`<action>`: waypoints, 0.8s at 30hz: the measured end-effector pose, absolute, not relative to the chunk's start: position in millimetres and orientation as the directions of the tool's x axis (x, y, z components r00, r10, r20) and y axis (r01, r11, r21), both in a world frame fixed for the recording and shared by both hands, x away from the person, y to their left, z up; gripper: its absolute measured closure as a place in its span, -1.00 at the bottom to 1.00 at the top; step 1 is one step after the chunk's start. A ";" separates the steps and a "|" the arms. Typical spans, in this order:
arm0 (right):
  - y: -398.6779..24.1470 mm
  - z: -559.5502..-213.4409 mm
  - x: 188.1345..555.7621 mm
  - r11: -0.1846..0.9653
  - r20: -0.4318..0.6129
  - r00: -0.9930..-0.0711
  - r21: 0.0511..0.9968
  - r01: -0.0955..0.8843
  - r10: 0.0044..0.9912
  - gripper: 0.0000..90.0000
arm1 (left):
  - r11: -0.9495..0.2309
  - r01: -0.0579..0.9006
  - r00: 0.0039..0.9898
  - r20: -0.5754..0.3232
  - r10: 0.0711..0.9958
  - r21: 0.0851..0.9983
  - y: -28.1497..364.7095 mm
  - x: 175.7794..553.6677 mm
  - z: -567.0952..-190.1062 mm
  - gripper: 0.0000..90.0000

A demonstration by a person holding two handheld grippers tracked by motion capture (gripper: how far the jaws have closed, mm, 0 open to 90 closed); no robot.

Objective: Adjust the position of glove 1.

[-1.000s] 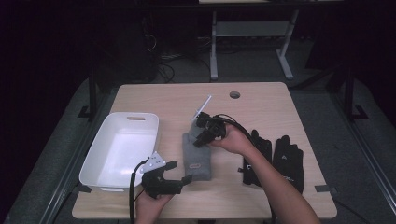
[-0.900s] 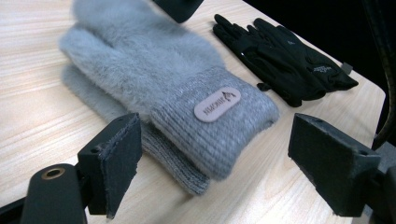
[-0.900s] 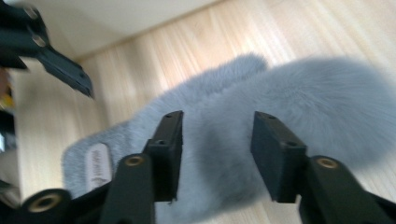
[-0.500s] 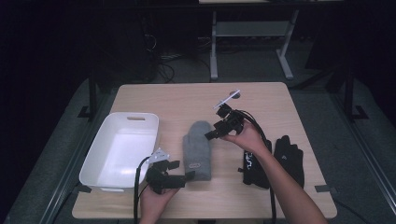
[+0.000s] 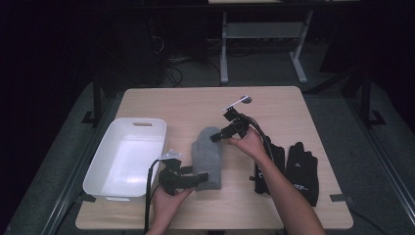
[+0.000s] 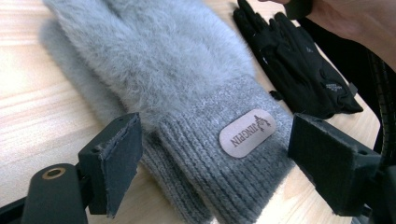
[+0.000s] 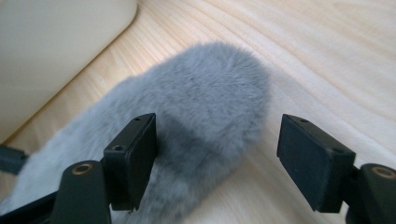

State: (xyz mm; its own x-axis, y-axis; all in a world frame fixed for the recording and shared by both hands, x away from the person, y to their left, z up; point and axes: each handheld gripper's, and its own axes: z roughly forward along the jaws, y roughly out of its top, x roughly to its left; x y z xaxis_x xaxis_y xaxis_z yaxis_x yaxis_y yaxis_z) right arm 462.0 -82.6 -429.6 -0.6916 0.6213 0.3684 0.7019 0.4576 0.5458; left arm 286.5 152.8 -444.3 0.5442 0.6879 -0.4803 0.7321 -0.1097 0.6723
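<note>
Two fuzzy grey mittens (image 5: 206, 156) lie stacked in the middle of the table, cuffs toward the person. The upper cuff carries a tan label (image 6: 247, 133). My left gripper (image 5: 198, 177) stands open at the cuff end; its jaws straddle the knit cuff (image 6: 219, 163) without pressing it. My right gripper (image 5: 219, 137) hovers at the rounded far tip of the mitten (image 7: 205, 107). Its jaws have just been opening and now stand wide (image 7: 224, 158), the fluffy tip lying between them untouched.
A white plastic tub (image 5: 142, 122) sits at the left, its corner close to the mitten tip (image 7: 56, 46). A pair of black gloves (image 5: 293, 166) lies at the right under the person's right forearm. Bare wood (image 5: 186, 105) stretches beyond the mittens.
The right gripper let go of the grey mitten, opened, drew off to the right, then dropped to the mitten's tip. The left gripper edged right toward the cuff.
</note>
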 end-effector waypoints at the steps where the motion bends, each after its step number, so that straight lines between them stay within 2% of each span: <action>1: -80.3 -432.5 463.2 0.456 0.368 -0.686 0.540 0.707 0.628 -0.37 | -0.131 0.740 0.543 -0.472 0.694 0.659 152.4 289.1 -445.5 -0.61; 5: -74.7 -441.9 467.1 0.440 0.396 -0.668 0.527 0.727 0.630 -0.38 | -0.132 0.755 0.531 -0.481 0.698 0.642 153.4 290.1 -447.6 -0.61; 9: -73.0 -448.8 468.5 0.442 0.405 -0.662 0.513 0.735 0.631 -0.35 | -0.113 0.783 0.509 -0.527 0.680 0.611 154.2 292.0 -449.6 -0.62; 13: -73.7 -451.1 468.9 0.442 0.419 -0.657 0.503 0.743 0.627 -0.21 | -0.121 0.809 0.504 -0.571 0.648 0.576 152.3 293.0 -450.7 -0.64; 22: -75.8 -458.6 467.7 0.416 0.464 -0.640 0.499 0.760 0.613 -0.02 | -0.146 0.826 0.494 -0.576 0.651 0.544 151.0 294.5 -454.2 -0.66; 24: -78.8 -463.0 467.8 0.391 0.506 -0.623 0.495 0.776 0.596 0.07 | -0.138 0.840 0.476 -0.593 0.650 0.525 151.7 295.9 -458.3 -0.66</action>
State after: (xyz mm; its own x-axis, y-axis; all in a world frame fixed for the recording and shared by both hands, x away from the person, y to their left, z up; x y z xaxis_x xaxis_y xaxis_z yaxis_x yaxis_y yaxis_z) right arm 467.8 -78.8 -463.0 -0.6235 0.5959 0.5061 0.7758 0.3912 0.4951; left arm 295.9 151.7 -458.3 0.4764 0.6496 -0.5925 0.8402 -0.1377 0.5246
